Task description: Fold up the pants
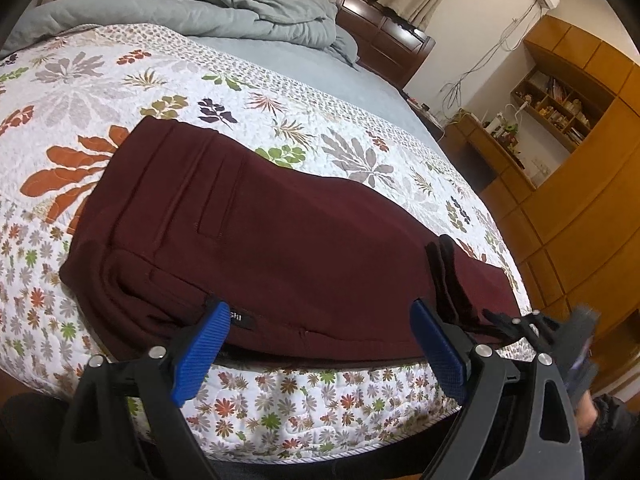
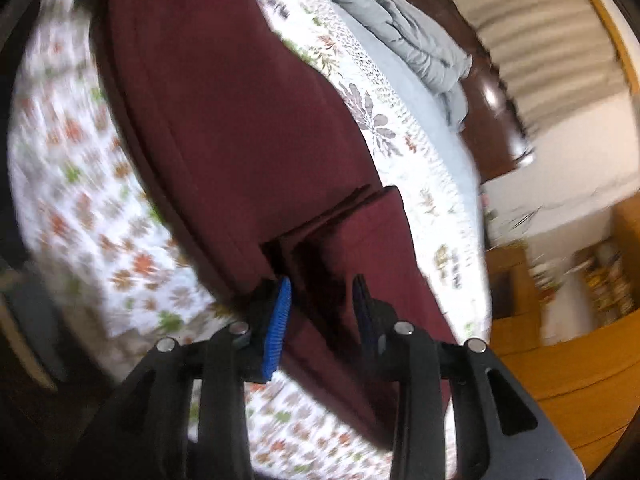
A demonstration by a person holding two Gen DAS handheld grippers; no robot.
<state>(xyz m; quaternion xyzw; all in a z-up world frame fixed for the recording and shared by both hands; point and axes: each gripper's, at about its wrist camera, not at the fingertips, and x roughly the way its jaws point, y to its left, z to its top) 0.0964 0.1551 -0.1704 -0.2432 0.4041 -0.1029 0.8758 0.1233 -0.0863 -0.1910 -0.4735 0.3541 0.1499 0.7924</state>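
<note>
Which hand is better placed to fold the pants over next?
Probably the right gripper: its fingers straddle the leg end of the pants. The left gripper hangs open at the waistband, holding nothing.

Maroon pants (image 1: 256,240) lie folded lengthwise along the bed's near edge, legs stacked.

left gripper (image 1: 316,344): jaws wide apart, blue pads bare, angled downward. right gripper (image 2: 322,308): jaws narrowly parted, nothing pressed between the pads, angled downward, view blurred.
</note>
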